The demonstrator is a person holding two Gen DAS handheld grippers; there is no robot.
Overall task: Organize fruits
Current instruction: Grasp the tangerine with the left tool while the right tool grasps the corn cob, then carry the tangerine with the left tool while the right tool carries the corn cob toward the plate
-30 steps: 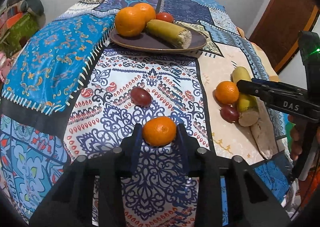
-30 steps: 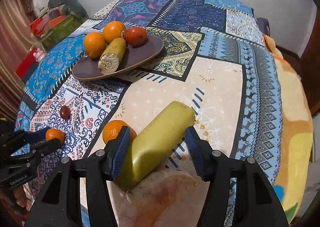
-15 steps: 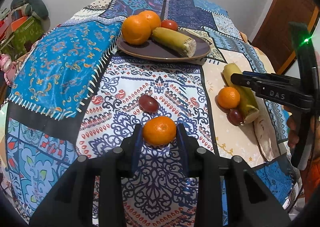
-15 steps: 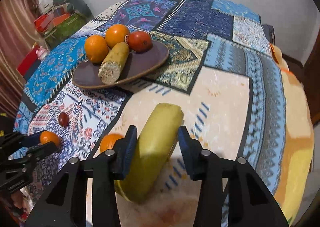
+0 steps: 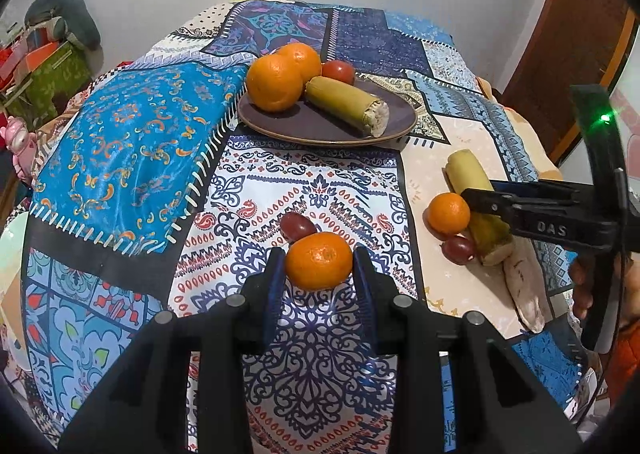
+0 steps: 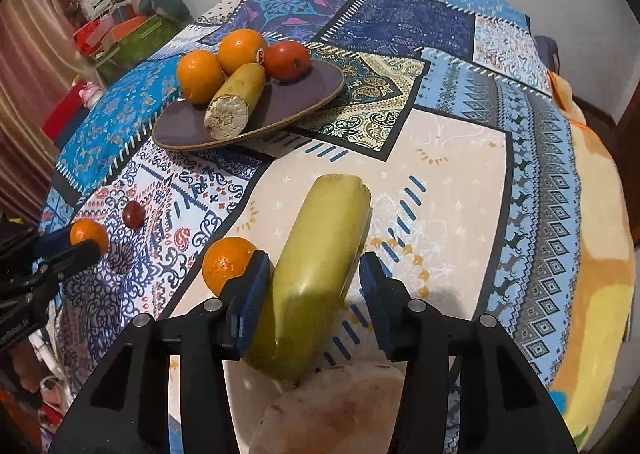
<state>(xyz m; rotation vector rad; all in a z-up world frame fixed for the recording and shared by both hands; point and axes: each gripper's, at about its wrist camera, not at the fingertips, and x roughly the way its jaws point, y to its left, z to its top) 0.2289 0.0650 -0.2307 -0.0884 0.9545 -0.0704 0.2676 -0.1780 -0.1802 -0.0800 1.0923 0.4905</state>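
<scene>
Currently the left gripper (image 5: pixel 319 268) has its fingers clenched on a small mandarin (image 5: pixel 318 260), bright orange and dimpled, held just over the patterned cloth (image 5: pixel 120 141) well short of the purple plate (image 5: pixel 328 127). That plate carries two oranges (image 5: pixel 274 82), a red tomato (image 5: pixel 338 71) and a cut yellow-green cylinder (image 5: pixel 347 105) with a pale rough end. The right gripper (image 6: pixel 310 286) straddles a second yellow-green cylinder (image 6: pixel 320 254), nearer than the plate; the left finger touches it, a gap shows at the right, and the jaws have just been opening, so it's released. Its near end is hidden behind a pale blurred root (image 6: pixel 336 410). Both grippers point steeply down. Another mandarin (image 6: pixel 226 264) sits just beside that left finger.
</scene>
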